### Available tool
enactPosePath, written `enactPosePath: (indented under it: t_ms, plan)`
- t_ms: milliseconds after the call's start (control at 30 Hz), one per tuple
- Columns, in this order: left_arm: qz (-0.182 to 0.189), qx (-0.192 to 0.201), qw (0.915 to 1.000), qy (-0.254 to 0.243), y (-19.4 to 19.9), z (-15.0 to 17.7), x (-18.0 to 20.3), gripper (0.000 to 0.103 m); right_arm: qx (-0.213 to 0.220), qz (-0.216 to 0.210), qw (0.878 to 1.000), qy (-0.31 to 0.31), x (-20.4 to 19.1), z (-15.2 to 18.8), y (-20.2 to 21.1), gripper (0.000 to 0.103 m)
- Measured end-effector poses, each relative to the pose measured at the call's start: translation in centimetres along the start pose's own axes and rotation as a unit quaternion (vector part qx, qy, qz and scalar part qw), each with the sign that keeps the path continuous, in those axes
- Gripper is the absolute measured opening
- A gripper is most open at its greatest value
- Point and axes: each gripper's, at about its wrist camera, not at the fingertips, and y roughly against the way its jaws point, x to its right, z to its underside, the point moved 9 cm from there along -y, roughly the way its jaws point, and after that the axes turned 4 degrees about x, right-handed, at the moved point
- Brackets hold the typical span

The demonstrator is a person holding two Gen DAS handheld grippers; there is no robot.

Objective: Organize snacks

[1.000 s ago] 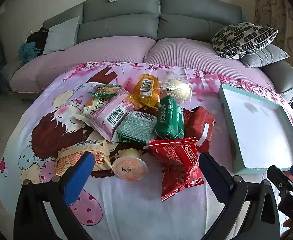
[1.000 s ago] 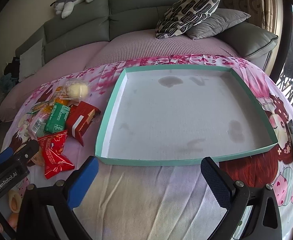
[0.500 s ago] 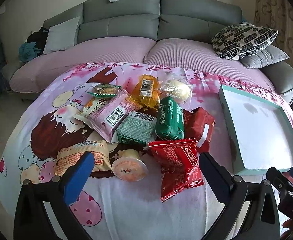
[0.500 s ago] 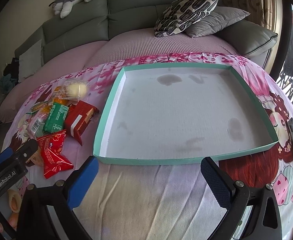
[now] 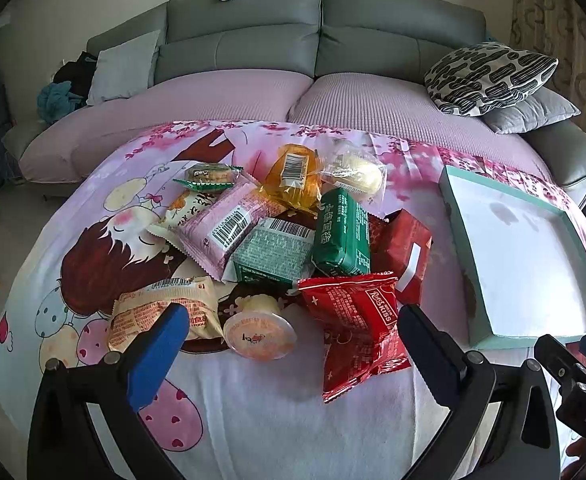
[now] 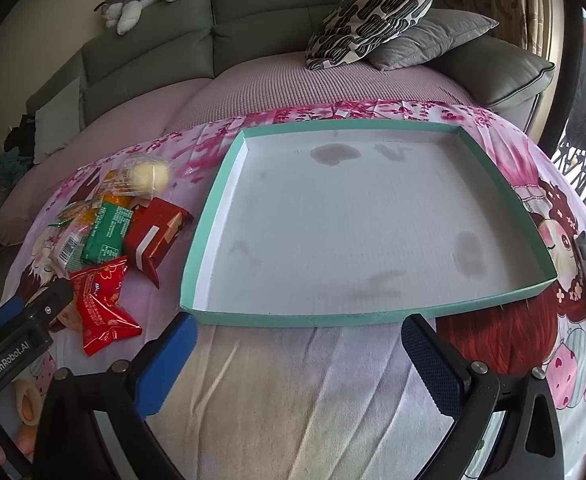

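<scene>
right now left gripper [image 5: 289, 344] hovers low at the near edge of the snack pile, fingers spread, holding nothing. jelly cup [image 5: 260, 327] and red kiss bag [image 5: 359, 330] lie just ahead between the fingers, the bag's long axis running away from them. right gripper [image 6: 297, 364] also spread and empty, aimed at the bare teal tray [image 6: 289, 317], well apart from the snacks, so left is nearer. green pack [image 5: 342, 237] and red box [image 5: 403, 247] sit further back; lower packs in the pile are half buried, labels unreadable.

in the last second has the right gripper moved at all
Yes, slightly: the right gripper has shifted, since the teal tray sits a little lower and left in its view.
</scene>
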Motion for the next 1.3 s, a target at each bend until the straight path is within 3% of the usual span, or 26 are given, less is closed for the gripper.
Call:
enactPosePath:
  t_ms: [1300]
  plan:
    - [-0.001, 0.000, 1.0000, 0.006, -0.07, 0.26, -0.32, 0.103, -0.002, -0.006, 1.000, 0.012, -0.55, 0.51, -0.30, 0.103]
